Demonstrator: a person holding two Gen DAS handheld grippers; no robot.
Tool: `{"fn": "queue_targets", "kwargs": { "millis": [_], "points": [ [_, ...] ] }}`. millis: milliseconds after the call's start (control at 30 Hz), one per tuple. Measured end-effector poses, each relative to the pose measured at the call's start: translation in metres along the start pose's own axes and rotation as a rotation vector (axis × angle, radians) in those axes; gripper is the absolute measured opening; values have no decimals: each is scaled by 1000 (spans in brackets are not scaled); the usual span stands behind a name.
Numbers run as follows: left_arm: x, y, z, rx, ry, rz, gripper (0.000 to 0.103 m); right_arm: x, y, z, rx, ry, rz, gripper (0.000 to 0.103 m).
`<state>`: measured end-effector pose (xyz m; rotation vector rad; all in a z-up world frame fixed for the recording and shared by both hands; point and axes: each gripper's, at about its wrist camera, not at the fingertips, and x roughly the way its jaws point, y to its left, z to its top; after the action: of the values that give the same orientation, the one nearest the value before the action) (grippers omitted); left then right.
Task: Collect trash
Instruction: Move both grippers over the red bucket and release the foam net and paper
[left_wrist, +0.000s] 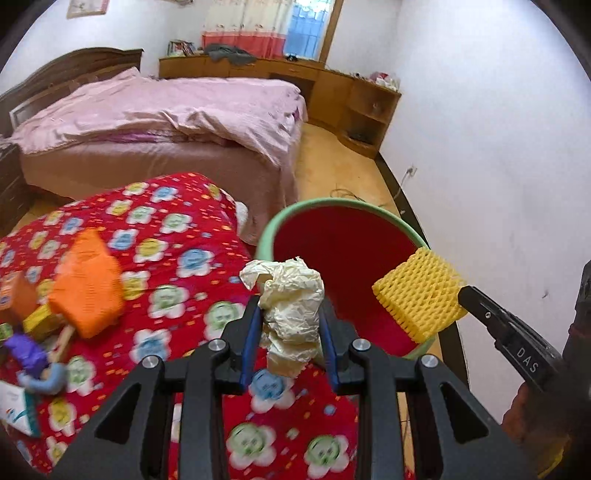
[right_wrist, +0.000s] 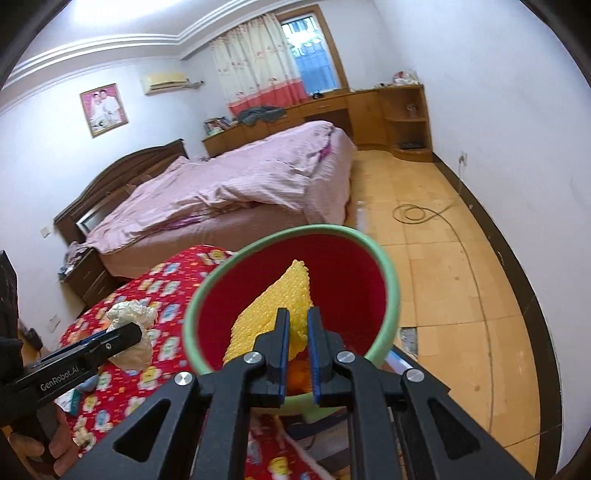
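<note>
My bin (right_wrist: 391, 291) is green outside, red inside; foam net (left_wrist: 419, 293) yellow, paper (left_wrist: 291, 314) cream, blanket (left_wrist: 177, 236) red with flowers.

Daylight is coming in through the window (right_wrist: 316, 55) at the far end, bluish and partly blown out; the curtain (right_wrist: 258, 62) is glowing beside it. The white walls are reading evenly bright and shadows are staying soft. Fisheye distortion is bending the ceiling moulding (right_wrist: 110, 46) and the baseboard (right_wrist: 517, 266) into curves, and dark vignetting is cutting off the corners of both views. Motion blur is smearing the orange piece (left_wrist: 86, 284) and the clutter around it in the left wrist view. The bin rim (right_wrist: 391, 291) is looking slightly soft in the right wrist view.
</note>
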<state>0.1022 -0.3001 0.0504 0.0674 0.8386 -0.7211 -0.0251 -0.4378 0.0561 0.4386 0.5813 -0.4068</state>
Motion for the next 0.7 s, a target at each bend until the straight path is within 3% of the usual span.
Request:
{"fn": "queue_targets", "kwargs": {
  "millis": [300, 433, 700],
  "points": [
    [49, -20, 10, 38, 38, -51, 32, 33, -24, 2, -3, 11, -50, 13],
    [53, -28, 11, 65, 37, -57, 47, 39, -26, 0, 2, 6, -36, 17],
    [50, -26, 10, 46, 31, -42, 50, 41, -29, -1, 31, -2, 5, 30]
  ]
}}
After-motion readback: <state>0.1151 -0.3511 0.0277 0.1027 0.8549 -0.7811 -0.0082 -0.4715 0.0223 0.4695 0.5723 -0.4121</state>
